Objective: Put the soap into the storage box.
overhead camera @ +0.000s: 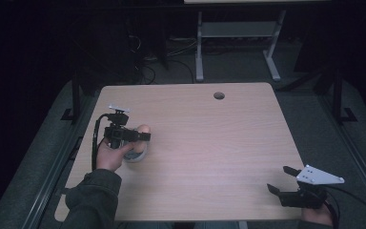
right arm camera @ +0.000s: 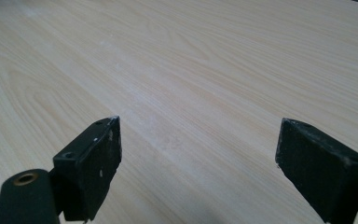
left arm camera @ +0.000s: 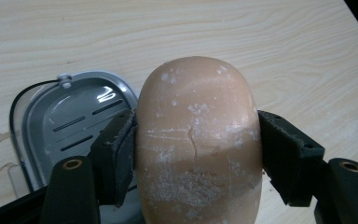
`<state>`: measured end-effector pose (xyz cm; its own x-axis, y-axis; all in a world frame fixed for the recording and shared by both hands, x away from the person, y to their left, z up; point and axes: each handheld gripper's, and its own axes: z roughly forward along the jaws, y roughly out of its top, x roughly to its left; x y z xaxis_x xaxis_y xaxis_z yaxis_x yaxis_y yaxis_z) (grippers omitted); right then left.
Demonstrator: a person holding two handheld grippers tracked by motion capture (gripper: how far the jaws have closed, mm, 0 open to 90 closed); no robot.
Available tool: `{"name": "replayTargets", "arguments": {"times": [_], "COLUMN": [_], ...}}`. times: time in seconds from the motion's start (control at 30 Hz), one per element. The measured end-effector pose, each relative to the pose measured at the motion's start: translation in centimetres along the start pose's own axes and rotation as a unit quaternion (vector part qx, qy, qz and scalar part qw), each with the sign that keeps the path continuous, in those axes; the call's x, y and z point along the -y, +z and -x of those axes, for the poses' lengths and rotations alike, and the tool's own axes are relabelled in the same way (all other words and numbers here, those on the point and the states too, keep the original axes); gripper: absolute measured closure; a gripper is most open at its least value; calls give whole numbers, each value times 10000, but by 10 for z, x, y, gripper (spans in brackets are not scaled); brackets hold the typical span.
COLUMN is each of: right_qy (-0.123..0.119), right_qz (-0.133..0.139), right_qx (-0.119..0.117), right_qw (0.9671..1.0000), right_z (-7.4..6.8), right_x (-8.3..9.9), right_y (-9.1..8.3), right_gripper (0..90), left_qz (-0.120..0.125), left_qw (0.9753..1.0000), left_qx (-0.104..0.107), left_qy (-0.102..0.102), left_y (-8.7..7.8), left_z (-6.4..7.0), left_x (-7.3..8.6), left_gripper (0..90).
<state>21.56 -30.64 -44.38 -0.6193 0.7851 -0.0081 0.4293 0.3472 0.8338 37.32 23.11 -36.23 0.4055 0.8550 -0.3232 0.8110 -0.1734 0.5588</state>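
My left gripper (overhead camera: 143, 136) is shut on a peach-coloured bar of soap (left arm camera: 198, 140), its two black pads pressing the bar's sides. The soap (overhead camera: 143, 128) hangs just above a grey metal soap dish (left arm camera: 70, 121) with drain slots, which lies on the wooden table (overhead camera: 209, 138) at the left. That dish (overhead camera: 136, 156) peeks out below the gripper in the high view. My right gripper (overhead camera: 280, 179) hovers over the table's front right corner, open, with nothing between its jaws (right arm camera: 198, 154).
A round cable hole (overhead camera: 218, 95) sits near the table's far edge. A white desk frame (overhead camera: 238, 38) stands on the dark floor behind. Bare wood lies between the two grippers.
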Motion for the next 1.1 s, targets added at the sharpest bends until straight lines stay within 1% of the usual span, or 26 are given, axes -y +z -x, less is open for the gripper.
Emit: {"name": "replayTargets", "arguments": {"times": [0.03, 0.07, 0.23, 0.4, 0.47, 0.53, 0.7, 0.77, 1.1], "right_qy": [0, -59, -55, -60, -43, -57, -41, -26, -25], "right_qz": [0, 37, 36, 39, 45, 38, 32, 27, 37], "right_qx": [0, 13, 10, 6, 2, 5, 14, 5, 3], "right_qw": [10000, 10000, 10000, 10000, 10000, 10000, 10000, 10000, 10000], "right_z": [0, 1, 1, 1, 0, 1, 1, 1, 1], "right_x": [0, 0, 0, 0, 0, 0, 0, 0, 0], "right_y": [0, 0, 0, 0, 0, 0, 0, -1, -1], "right_gripper": [138, 138, 138, 138, 138, 138, 138, 138, 138], "left_qz": [0, 7, 18, -22, -32, -62, -91, -112, -183], "left_qw": [10000, 10000, 9999, 9996, 9996, 9994, 9992, 9988, 9981], "left_qx": [0, -16, -90, -231, -237, -314, -359, -431, -538], "left_qy": [0, -32, -96, -148, -144, -160, -173, -186, -255], "left_y": [0, 0, 0, 1, 1, 2, 3, 4, 9], "left_z": [0, 0, -5, -9, -10, -11, -13, -15, -20], "left_x": [0, 0, -1, -1, -1, -1, -1, -1, 1], "left_gripper": [324, 324, 324, 324, 324, 324, 324, 324, 324]}}
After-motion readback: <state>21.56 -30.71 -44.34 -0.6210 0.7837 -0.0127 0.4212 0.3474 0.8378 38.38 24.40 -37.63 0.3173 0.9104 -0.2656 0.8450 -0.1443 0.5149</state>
